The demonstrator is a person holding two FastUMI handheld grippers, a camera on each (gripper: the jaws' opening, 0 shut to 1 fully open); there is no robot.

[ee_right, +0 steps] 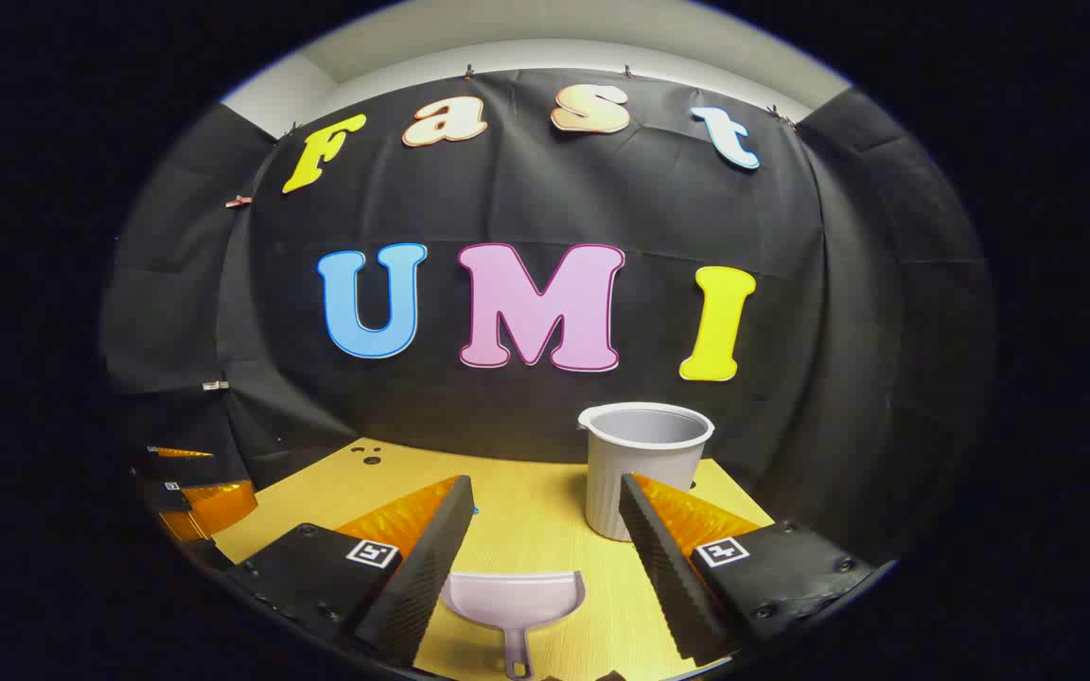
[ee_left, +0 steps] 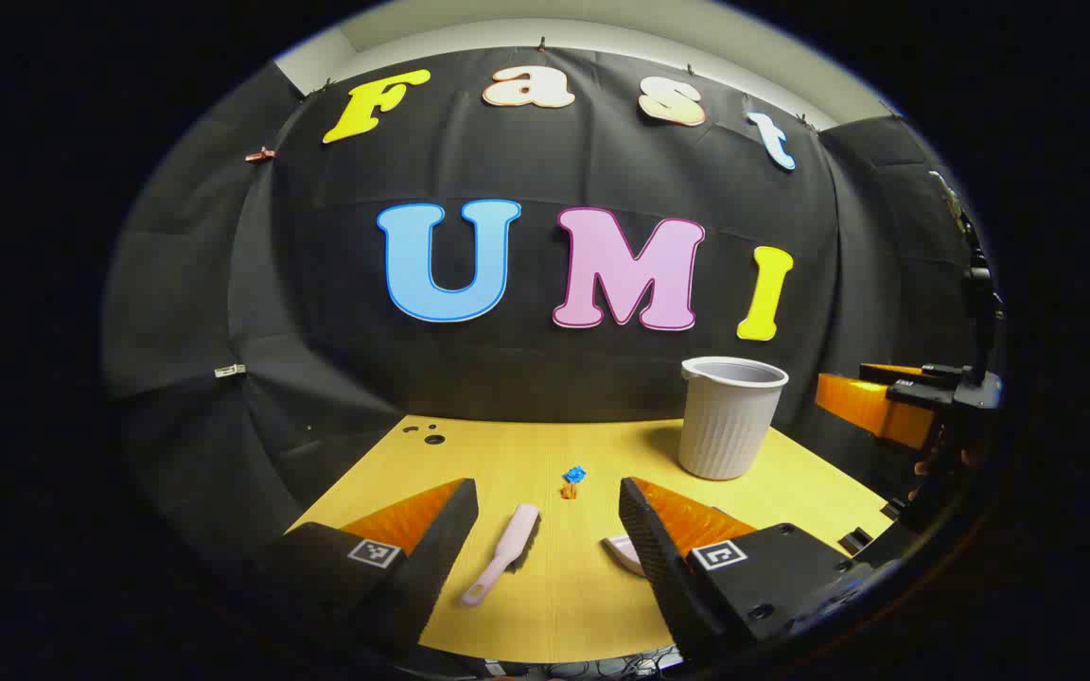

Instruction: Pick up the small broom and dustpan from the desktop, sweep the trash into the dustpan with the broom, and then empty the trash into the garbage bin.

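the yellow desktop carries everything, its far edge against the black booth wall. the ribbed grey garbage bin stands upright toward the far right of it. in the left gripper view the left gripper hangs above the near edge with its fingers spread wide and nothing between them; the right gripper is likewise wide apart and empty. the pale dustpan lies flat between the right gripper's fingers, handle toward the camera, untouched. the pink small broom lies on the wood between the left fingers, bristles pointing away. beyond it sit two scraps of trash, one blue and one that looks orange, just beside each other.
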